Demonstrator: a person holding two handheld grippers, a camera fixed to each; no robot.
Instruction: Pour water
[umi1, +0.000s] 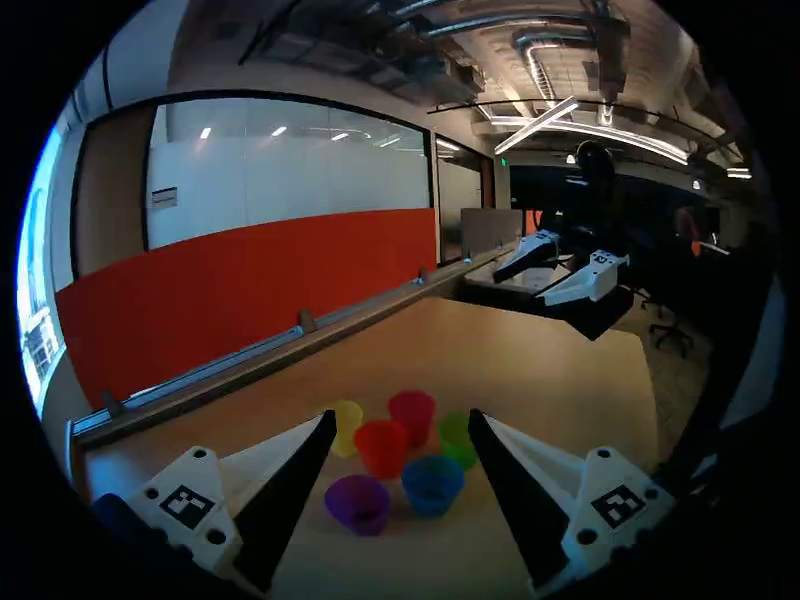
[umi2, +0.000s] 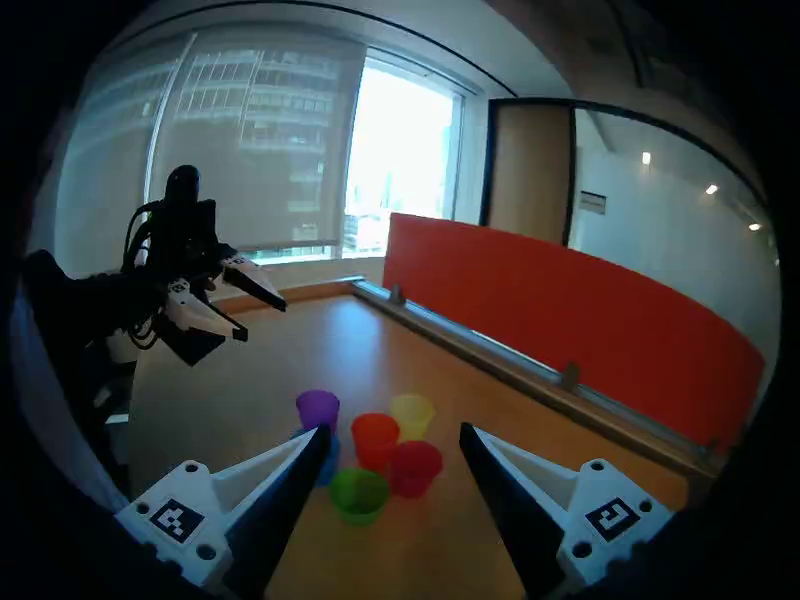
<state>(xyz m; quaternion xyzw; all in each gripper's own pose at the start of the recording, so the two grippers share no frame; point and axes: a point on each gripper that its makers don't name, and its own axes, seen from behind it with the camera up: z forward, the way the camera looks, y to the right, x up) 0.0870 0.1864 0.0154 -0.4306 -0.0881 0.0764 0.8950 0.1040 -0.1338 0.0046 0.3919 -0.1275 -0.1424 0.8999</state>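
Here, left gripper (umi1: 400, 425) and right gripper (umi2: 395, 432) hang wide open, empty, facing across the table's (umi1: 560, 370) cups (umi1: 412, 412); from the central orange cup (umi1: 381, 445), purple cup (umi1: 358, 502) lies toward left, green cup (umi2: 358, 494) toward right.

daylight blows out the window (umi2: 400, 150) in the right gripper view; left gripper view is dimmer under ceiling strips (umi1: 590, 125); cups (umi1: 382, 445) sharp, edges bent.
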